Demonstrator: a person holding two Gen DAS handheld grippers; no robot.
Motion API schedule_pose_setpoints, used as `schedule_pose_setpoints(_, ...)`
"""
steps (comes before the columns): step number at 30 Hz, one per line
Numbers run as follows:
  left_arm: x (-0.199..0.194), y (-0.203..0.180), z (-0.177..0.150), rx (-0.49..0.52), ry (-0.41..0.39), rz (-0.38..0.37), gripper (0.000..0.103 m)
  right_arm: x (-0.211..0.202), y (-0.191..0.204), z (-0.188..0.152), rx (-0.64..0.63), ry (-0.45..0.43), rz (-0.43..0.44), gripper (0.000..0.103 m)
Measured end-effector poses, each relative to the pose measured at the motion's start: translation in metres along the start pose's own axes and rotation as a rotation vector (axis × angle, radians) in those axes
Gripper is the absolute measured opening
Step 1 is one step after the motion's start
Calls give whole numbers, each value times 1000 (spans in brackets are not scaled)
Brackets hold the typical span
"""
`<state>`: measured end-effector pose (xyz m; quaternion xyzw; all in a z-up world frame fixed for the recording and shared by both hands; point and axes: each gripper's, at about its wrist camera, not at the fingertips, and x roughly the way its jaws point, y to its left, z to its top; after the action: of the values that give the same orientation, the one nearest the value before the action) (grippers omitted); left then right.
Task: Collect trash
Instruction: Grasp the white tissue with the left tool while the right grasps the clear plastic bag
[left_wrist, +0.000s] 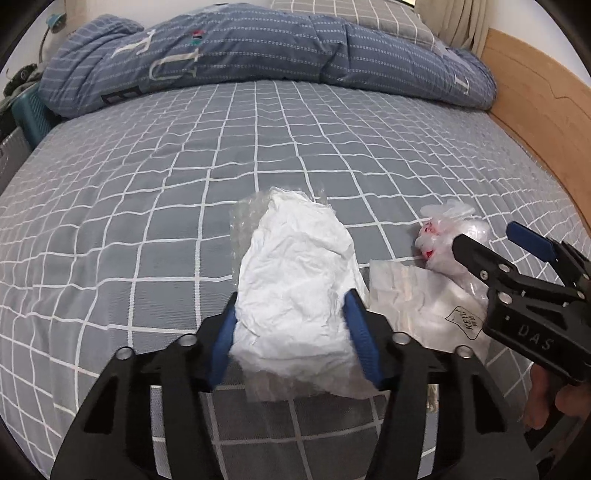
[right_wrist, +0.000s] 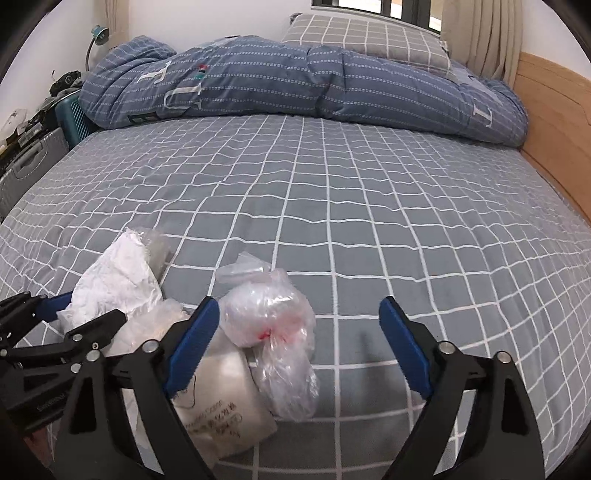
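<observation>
looking across the bed (left_wrist: 155, 206), we see a grey checked sheet with a rolled blue quilt (left_wrist: 258, 55) at the far end and the trash lying close to us near the front edge. largest is the crumpled white paper (left_wrist: 295, 280), resting on a clear sheet of bubble wrap (left_wrist: 242, 221). our left gripper (left_wrist: 295, 332) has its blue pads pressed into both sides of the paper, so we judge it clenched on it. it should be very light and soft, crushing easily; a hold across the thick middle looks safest. just right lies a flat clear packet (left_wrist: 413, 295), and on it a small knotted plastic bag (right_wrist: 269, 328) with red marks. our right gripper (right_wrist: 299, 347) stands released, jaws wide around the bag, not touching. the bag looks slippery; the knot seems best. what it holds is unclear, and the packet's print is unreadable.
</observation>
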<state>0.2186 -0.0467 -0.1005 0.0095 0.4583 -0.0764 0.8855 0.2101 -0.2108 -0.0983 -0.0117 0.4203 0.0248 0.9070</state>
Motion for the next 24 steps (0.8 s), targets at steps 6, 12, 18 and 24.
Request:
schedule_pose_setpoints(6,0,2,1,-2,2,-14,35,7,7,2,-13,9,19,73)
schedule_pose_setpoints(12,-7,8,3,-31,4,-50,29,11,14,1,-36,27,35,56)
schedule_pose_setpoints(18,-18,12,8,-48,-23,-51,29,8,10,2,-9,20,51,53)
schedule_pose_setpoints(24,-18,15,8,-63,-23,-21,37,6,11,3,-10,18,52,53)
